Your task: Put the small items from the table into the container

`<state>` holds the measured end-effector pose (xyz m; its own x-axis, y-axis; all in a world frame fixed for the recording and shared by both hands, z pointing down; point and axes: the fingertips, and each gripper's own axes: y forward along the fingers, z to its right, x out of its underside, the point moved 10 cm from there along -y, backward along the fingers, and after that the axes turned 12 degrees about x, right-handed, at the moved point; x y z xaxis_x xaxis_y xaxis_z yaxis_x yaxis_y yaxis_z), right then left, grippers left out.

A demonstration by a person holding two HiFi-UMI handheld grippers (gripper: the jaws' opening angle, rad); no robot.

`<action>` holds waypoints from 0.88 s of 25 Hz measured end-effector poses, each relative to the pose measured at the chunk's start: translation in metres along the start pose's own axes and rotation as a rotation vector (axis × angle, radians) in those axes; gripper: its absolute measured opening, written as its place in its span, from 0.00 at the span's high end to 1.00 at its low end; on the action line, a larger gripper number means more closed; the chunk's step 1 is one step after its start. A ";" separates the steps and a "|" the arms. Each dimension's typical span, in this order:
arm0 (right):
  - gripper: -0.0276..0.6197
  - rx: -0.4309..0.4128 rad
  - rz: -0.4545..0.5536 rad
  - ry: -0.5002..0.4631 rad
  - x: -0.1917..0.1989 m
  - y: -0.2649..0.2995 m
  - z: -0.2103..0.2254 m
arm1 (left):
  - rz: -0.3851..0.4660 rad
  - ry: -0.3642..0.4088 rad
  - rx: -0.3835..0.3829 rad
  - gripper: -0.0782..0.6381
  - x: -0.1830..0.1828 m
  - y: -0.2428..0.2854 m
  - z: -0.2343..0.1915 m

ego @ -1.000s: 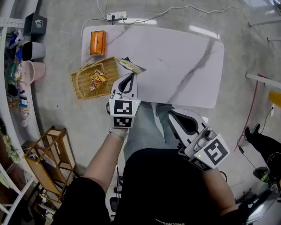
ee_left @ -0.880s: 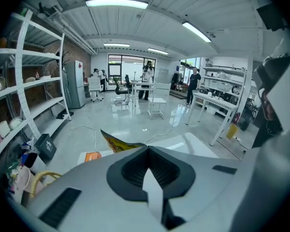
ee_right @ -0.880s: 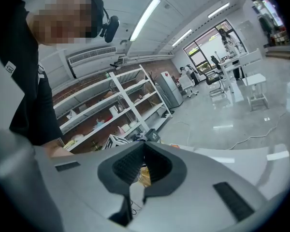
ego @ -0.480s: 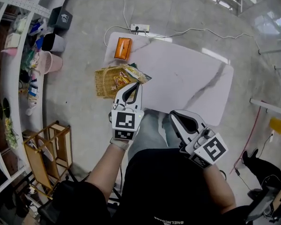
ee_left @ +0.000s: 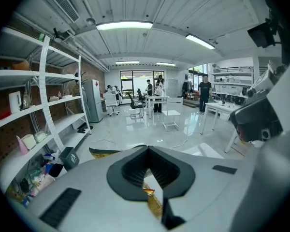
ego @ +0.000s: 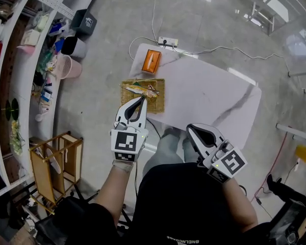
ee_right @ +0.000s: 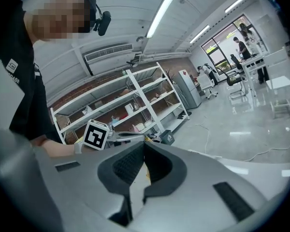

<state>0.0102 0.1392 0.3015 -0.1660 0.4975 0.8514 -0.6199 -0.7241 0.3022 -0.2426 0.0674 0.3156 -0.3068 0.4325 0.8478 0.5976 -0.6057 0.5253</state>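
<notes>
My left gripper (ego: 142, 100) is shut on a yellow snack packet (ego: 142, 90), which hangs over the wicker basket (ego: 159, 105) at the near left corner of the white marble table (ego: 209, 93). In the left gripper view the jaws (ee_left: 147, 148) meet, and the packet (ee_left: 153, 204) shows through the gap below them. My right gripper (ego: 190, 128) is shut on nothing and is held low by my body, off the table's near edge. In the right gripper view its jaws (ee_right: 144, 143) are closed, with the left gripper's marker cube (ee_right: 96, 135) beyond them.
An orange tissue box (ego: 151, 61) lies at the table's far left corner, and a power strip (ego: 168, 41) with cables lies on the floor behind it. Metal shelves (ego: 20, 60), a pink bin (ego: 71, 68) and a wooden rack (ego: 56, 162) stand at the left.
My left gripper has risen with the packet and carried it from the table's edge to above the basket. The right gripper has shifted only a little.
</notes>
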 end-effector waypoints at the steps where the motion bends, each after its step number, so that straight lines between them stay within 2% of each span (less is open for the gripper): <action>1: 0.94 -0.007 0.000 -0.001 -0.001 0.003 -0.002 | 0.004 -0.001 -0.013 0.89 -0.001 -0.005 -0.005; 6: 0.94 -0.020 -0.003 -0.008 -0.003 0.018 -0.006 | 0.006 -0.010 -0.078 0.88 -0.001 -0.026 -0.030; 13: 0.94 -0.034 -0.012 -0.016 -0.010 0.040 -0.009 | -0.037 -0.039 -0.156 0.89 0.013 -0.044 -0.071; 22: 0.94 -0.026 -0.055 0.010 -0.004 0.059 -0.010 | -0.180 -0.017 -0.139 0.88 0.048 -0.040 -0.103</action>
<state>-0.0340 0.0991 0.3115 -0.1388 0.5412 0.8294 -0.6482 -0.6828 0.3371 -0.3576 0.0438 0.3424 -0.3857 0.5525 0.7389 0.4261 -0.6038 0.6738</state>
